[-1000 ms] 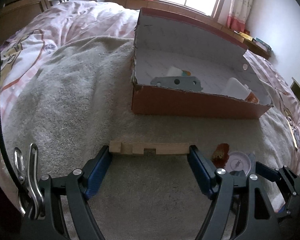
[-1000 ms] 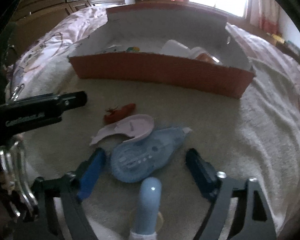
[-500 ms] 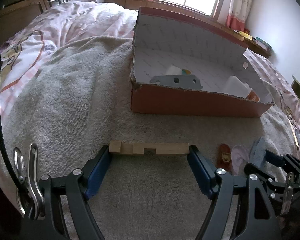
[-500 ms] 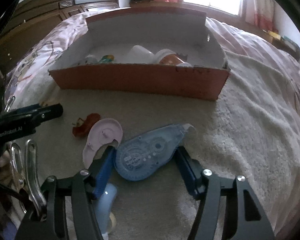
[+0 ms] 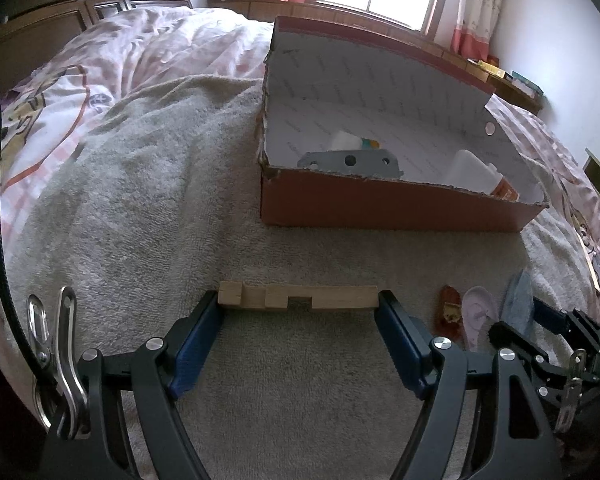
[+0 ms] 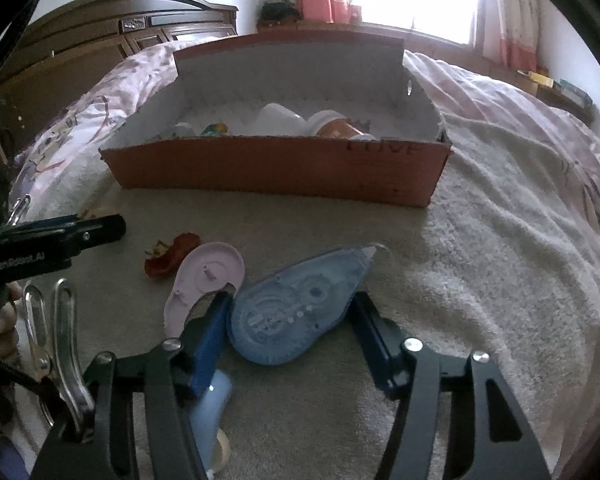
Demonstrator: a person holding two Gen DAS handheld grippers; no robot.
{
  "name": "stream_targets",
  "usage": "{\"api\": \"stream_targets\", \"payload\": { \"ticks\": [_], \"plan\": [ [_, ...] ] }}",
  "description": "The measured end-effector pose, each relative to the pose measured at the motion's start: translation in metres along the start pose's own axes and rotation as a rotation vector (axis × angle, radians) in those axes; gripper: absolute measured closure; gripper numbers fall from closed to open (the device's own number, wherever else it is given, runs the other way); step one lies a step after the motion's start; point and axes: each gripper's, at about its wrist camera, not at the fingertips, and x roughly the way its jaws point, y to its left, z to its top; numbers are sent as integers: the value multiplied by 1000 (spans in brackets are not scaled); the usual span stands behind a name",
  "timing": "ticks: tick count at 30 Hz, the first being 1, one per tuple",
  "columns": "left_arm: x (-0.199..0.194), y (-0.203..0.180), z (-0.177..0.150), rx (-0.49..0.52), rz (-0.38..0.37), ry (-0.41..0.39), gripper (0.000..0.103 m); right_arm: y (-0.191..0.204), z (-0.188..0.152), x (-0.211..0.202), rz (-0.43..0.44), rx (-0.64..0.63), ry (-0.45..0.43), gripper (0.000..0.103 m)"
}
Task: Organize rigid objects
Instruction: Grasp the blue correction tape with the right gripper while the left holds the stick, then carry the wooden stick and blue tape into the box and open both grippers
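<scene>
R gripper [image 6: 290, 312]: jaws closing, about half apart, blue correction-tape dispenser [image 6: 296, 304] between them on grey towel [image 6: 460, 280]; L pad touches it, R pad just clear. L gripper [image 5: 300, 308]: clamped on notched wood block [image 5: 298, 297], end to end. Red box [image 5: 380, 204] beyond. R view only: pale blue tube [image 6: 212, 408] under jaws. L view only: grey bracket [image 5: 350, 162] in box.

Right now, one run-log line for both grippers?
left gripper: shut on notched wooden block | right gripper: closing around blue correction tape dispenser | cardboard box: partly filled
</scene>
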Motion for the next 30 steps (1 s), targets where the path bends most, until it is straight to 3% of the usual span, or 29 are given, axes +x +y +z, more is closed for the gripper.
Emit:
{"api": "stream_targets", "payload": {
  "ticks": [15, 30],
  "plan": [
    [-31, -16, 19, 60, -16, -79, 24, -10, 13, -24, 46, 31, -92, 39],
    [-28, -36, 52, 115, -45, -109, 24, -15, 36, -31, 57, 50, -121, 39]
  ]
}}
